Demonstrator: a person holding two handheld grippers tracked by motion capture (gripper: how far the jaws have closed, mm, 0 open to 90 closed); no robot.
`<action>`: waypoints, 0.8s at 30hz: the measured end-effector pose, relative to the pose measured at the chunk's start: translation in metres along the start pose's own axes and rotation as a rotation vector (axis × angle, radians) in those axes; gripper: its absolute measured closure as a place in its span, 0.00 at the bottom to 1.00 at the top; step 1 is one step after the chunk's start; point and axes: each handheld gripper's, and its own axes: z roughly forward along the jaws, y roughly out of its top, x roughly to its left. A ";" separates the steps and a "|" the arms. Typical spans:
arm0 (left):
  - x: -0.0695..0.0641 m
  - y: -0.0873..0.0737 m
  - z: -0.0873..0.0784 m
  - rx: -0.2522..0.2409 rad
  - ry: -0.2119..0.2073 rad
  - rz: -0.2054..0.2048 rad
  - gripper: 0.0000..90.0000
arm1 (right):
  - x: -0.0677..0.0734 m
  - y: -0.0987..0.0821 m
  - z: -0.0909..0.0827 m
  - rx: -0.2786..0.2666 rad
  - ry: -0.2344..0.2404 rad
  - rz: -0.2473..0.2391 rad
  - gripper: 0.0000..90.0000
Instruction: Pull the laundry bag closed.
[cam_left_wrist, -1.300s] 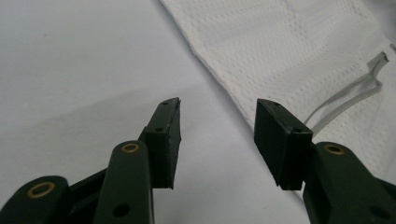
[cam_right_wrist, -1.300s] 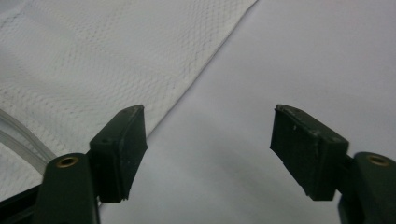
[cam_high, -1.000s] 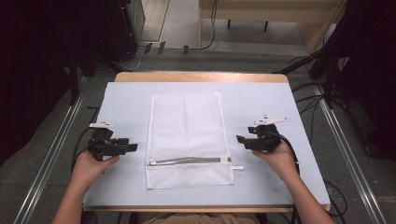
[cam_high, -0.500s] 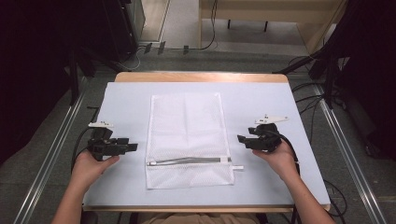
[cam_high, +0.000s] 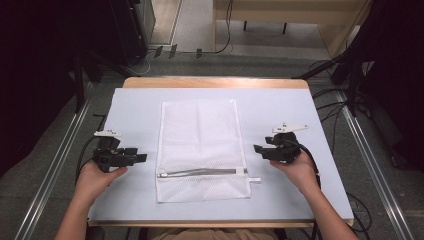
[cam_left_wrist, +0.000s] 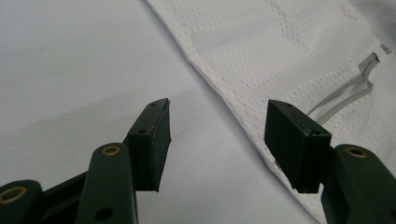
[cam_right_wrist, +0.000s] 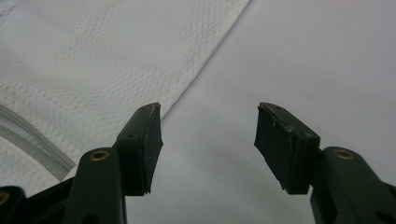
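Observation:
A white mesh zip bag (cam_high: 200, 145) lies flat in the middle of the table, its grey zipper (cam_high: 200, 173) running across near the front end. My left gripper (cam_high: 140, 157) rests on the table just left of the bag, jaws open and pointing at its left edge. My right gripper (cam_high: 256, 148) rests just right of the bag, open as well, pointing at its right edge. In the left gripper view the open gripper (cam_left_wrist: 217, 112) holds nothing, with the bag (cam_left_wrist: 280, 46) and zipper (cam_left_wrist: 355, 88) ahead. The right gripper view shows the open gripper (cam_right_wrist: 208, 114) beside the bag's edge (cam_right_wrist: 93, 56).
A pale blue mat (cam_high: 135, 110) covers the table, with a wooden edge (cam_high: 215, 82) at the far side. Cables (cam_high: 360, 200) trail on the floor to the right. Dark equipment (cam_high: 125, 30) stands beyond the table's far left.

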 end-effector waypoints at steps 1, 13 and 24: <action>0.000 0.000 0.000 0.000 0.000 0.003 0.46 | 0.001 0.000 0.000 0.003 0.000 -0.004 0.47; 0.001 0.000 -0.001 -0.003 -0.001 0.005 0.45 | 0.003 0.000 0.001 0.009 -0.002 -0.030 0.48; 0.001 -0.001 -0.001 -0.004 0.000 0.004 0.45 | 0.007 0.000 0.002 0.000 0.018 -0.060 0.49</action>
